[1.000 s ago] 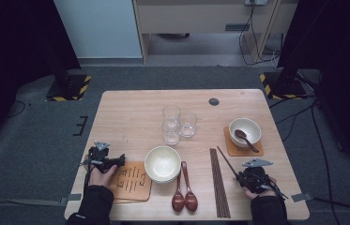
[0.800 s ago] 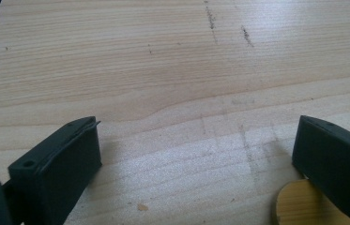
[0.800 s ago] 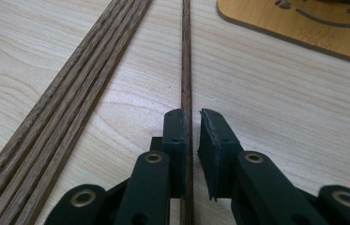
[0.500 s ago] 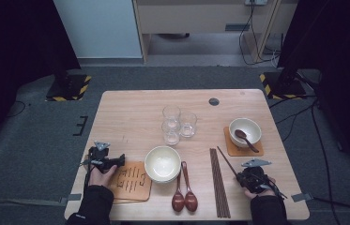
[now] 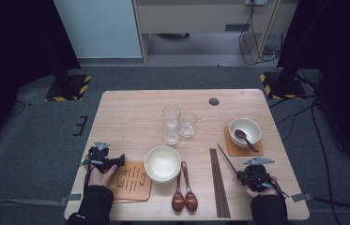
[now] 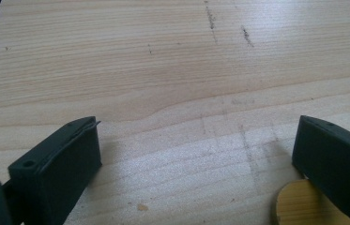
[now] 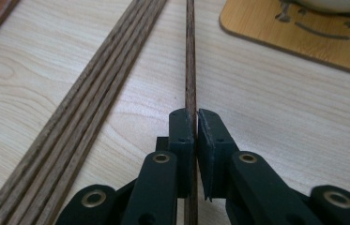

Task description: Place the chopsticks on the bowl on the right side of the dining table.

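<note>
My right gripper has just pinched shut on one chopstick — grip made, lift and placement remain; left gripper idles wide.

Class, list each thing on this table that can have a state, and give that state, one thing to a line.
Right gripper: shut on a single chopstick.
Left gripper: open, nothing between its fingers.
Three glasses: upright, empty.
Near bowl: upright, empty.
Far bowl: holds a spoon.

Grey carpet, dark curtains
</note>
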The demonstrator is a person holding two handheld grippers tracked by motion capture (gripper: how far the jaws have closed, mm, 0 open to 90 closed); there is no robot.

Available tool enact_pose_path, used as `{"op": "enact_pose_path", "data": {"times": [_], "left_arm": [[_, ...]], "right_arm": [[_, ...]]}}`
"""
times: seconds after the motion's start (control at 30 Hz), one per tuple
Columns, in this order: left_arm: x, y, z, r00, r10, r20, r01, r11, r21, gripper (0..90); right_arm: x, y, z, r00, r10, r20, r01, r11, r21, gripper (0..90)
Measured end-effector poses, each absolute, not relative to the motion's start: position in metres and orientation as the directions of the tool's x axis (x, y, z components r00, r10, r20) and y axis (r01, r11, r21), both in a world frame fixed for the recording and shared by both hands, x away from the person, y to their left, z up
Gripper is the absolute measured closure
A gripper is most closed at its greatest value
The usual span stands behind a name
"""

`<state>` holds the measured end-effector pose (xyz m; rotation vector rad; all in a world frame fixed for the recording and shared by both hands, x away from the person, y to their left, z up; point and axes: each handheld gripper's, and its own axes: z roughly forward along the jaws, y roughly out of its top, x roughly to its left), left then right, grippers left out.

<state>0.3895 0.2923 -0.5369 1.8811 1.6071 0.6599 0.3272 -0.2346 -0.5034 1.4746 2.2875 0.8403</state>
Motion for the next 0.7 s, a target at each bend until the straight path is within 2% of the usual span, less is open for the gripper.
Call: {"op": "enact_pose_path", "data": {"times": [0.7], "left_arm": [[0.390, 0.292, -0.537, 0.155, 0.988, 0.003, 0.705, -0.113, 0.700, 0.2]], "right_arm": [[0.327, -0.241, -0.468, -0.440, 0.888, 0.137, 0.660, 0.216, 0.719, 84.7]]}}
